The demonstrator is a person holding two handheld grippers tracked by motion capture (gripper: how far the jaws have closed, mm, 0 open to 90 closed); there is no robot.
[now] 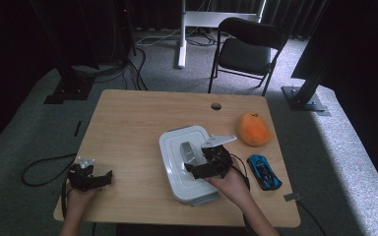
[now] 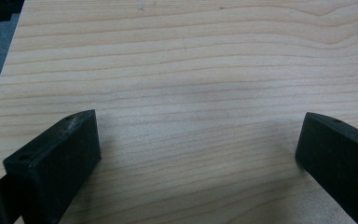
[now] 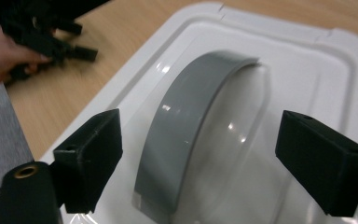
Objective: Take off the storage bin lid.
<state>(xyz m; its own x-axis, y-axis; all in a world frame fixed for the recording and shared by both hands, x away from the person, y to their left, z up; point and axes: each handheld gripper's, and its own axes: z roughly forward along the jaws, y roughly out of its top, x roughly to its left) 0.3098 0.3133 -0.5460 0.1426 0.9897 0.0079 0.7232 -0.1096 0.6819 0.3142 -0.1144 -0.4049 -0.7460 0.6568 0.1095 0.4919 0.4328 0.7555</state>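
Fingers of my right gripper [image 1: 197, 169] stand open on either side of the grey arched handle [image 3: 186, 135] on the white container lid [image 1: 174, 147], not touching it that I can see. That container sits right of the table's [image 1: 128, 118] middle, toward the near edge. My left gripper [image 1: 103, 178] rests at the near left corner, fingers spread wide over bare wood. An orange plush toy [image 1: 253, 129] and a blue toy car [image 1: 264, 171] lie right of the container.
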